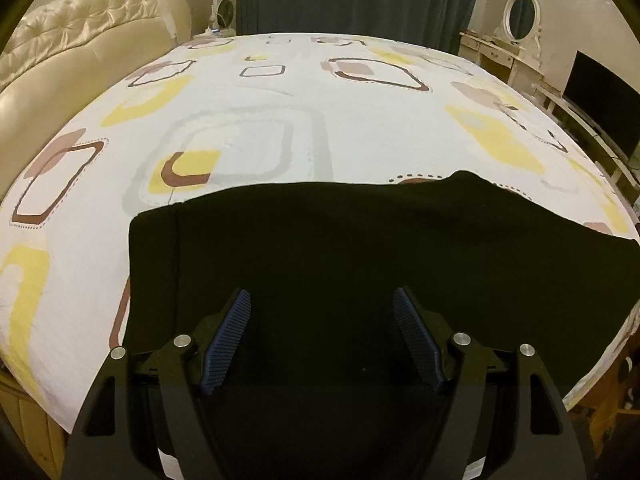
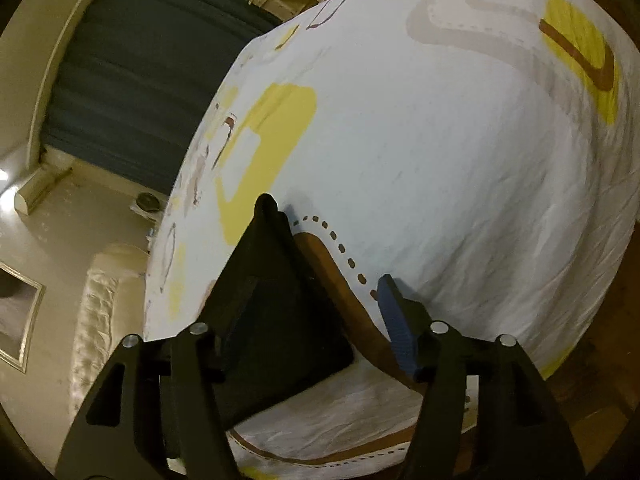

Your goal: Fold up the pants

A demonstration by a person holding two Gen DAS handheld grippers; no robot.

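On the white patterned bedsheet (image 1: 280, 92), beside a cream tufted headboard (image 1: 80, 28), black folded pants (image 1: 340, 248) lie; left gripper (image 1: 322, 300) and right gripper (image 2: 326, 280) both spread, holding nothing.

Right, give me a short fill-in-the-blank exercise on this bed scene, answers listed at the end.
1. The pants lying on the bed sheet are ____ in colour.
2. The left gripper has its jaws ____, nothing pinched between them.
3. Both grippers carry ribbed pads coloured ____.
4. The oval mirror stands above a ____ dressing table.

Missing words: black; open; blue; white
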